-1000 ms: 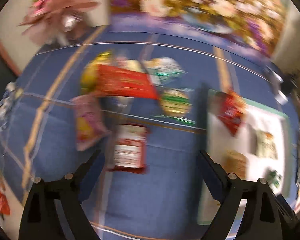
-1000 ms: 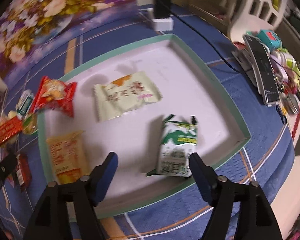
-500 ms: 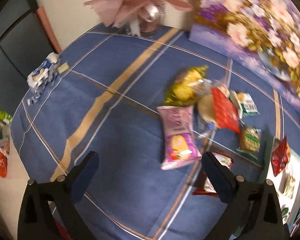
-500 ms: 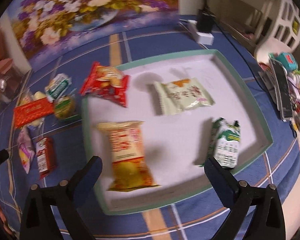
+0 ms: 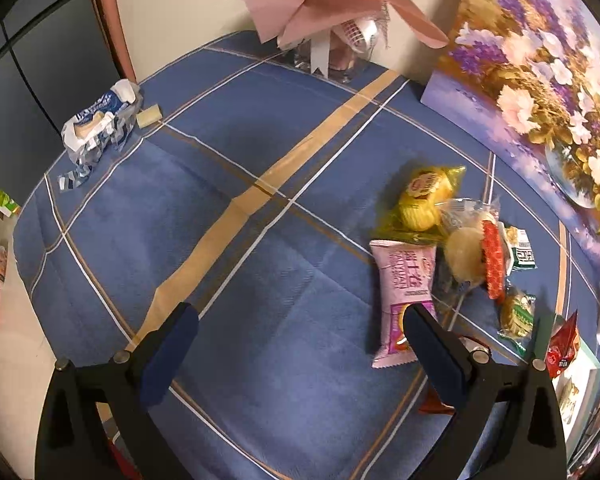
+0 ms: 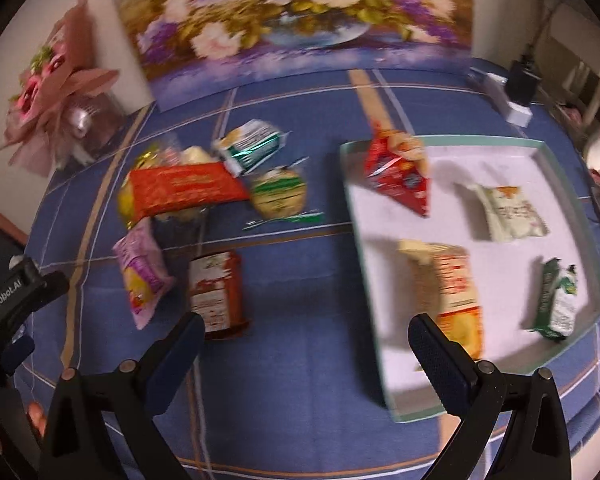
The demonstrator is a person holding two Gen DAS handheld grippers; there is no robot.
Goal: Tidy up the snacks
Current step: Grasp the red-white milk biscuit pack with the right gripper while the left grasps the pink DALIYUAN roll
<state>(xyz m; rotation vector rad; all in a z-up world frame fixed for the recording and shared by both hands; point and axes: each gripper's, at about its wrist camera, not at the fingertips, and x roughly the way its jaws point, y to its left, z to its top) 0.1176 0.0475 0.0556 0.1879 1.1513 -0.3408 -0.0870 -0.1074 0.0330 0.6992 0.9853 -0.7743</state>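
White tray (image 6: 572, 280) on blue-clothed bench (image 6: 300, 360) holds four snack packets: red (image 6: 396, 172), pale green (image 6: 508, 212), orange-yellow (image 6: 448, 284), dark green (image 6: 558, 300). Loose snack pile (image 6: 204, 200) lies beside it. Left tool (image 5: 300, 330) and right tool (image 6: 306, 340) both released, empty.

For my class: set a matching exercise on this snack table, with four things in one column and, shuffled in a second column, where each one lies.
Things:
1. pink packet
2. dark green packet
3. triangular red packet
4. torn blue-and-white wrapper

Places:
A. leaning over the rim of the tray, at its far left corner
B. alone near the cloth's far left edge, seen from the left wrist
C. on the cloth beside the dark red jar-shaped packet
D. inside the tray, near its right corner

Pairs: 1-C, 2-D, 3-A, 4-B
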